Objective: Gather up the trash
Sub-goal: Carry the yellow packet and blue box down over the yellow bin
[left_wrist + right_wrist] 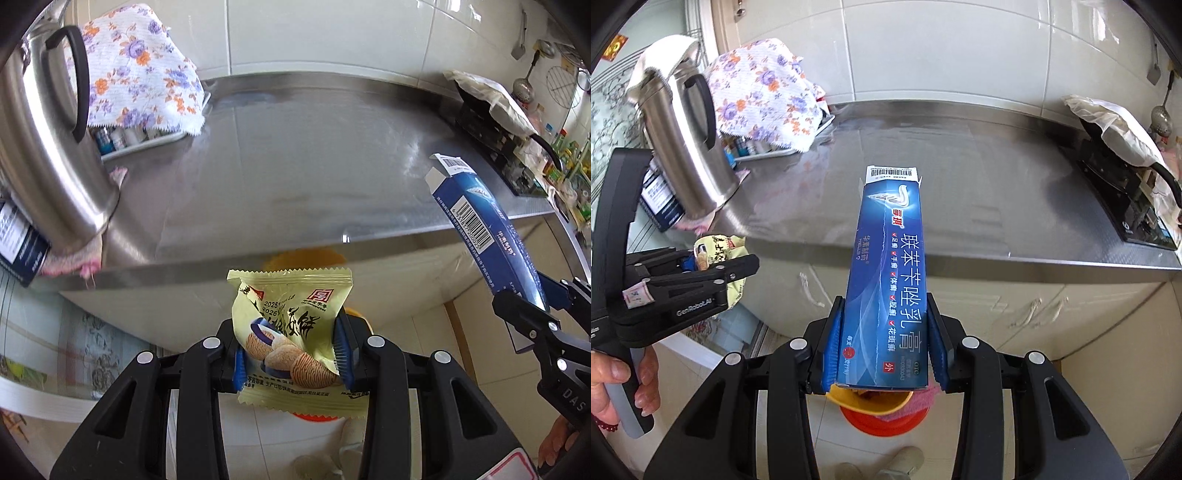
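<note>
Beyond the steel kitchen counter (295, 155), I held my left gripper (293, 350) clamped on a snack wrapper (291, 332) and my right gripper (884, 354) on a blue ointment box (890, 266), needing both centred over the orange bin (882, 413) below before letting go.

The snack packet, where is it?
The snack packet is pinched in the left hand-held gripper, off the steel counter's front edge, with the blue box on its right.

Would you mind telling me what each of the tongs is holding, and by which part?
The left tongs grip a yellow-green snack wrapper across its lower middle; the right tongs grip a blue carton by its near end.
</note>
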The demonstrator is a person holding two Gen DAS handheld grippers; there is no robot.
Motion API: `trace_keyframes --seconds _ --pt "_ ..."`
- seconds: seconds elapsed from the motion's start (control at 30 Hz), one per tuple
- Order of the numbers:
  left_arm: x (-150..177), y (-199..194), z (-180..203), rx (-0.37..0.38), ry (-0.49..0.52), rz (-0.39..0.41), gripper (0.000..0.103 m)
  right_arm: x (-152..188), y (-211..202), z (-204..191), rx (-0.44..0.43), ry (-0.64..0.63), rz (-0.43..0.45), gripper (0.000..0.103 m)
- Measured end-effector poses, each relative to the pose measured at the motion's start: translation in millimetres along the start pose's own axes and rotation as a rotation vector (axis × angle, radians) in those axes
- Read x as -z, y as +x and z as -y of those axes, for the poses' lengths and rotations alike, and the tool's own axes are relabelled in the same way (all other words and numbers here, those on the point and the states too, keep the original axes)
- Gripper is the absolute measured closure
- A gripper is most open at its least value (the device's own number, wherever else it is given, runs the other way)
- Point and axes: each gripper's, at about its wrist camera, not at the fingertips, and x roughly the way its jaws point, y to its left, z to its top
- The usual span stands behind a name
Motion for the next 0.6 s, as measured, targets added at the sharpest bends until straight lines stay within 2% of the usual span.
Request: trace_keyframes --seconds 0.27,0.4,0.6 --pt "43.5 23.0 11.6 0.004 -0.007 -0.083 0.066 42.7 0.6 -3.9 -0.039 -0.026 -0.075 0.061" --pt "67.9 52.5 17.0 0.009 -0.002 -0.151 0.066 62.1 16.7 4.4 -0.067 -0.026 -0.133 0.061" --pt "99.2 103.4 19.0 0.02 0.02 -0.25 0.066 97.2 63.7 13.7 -0.136 -0.042 -0.268 0.061"
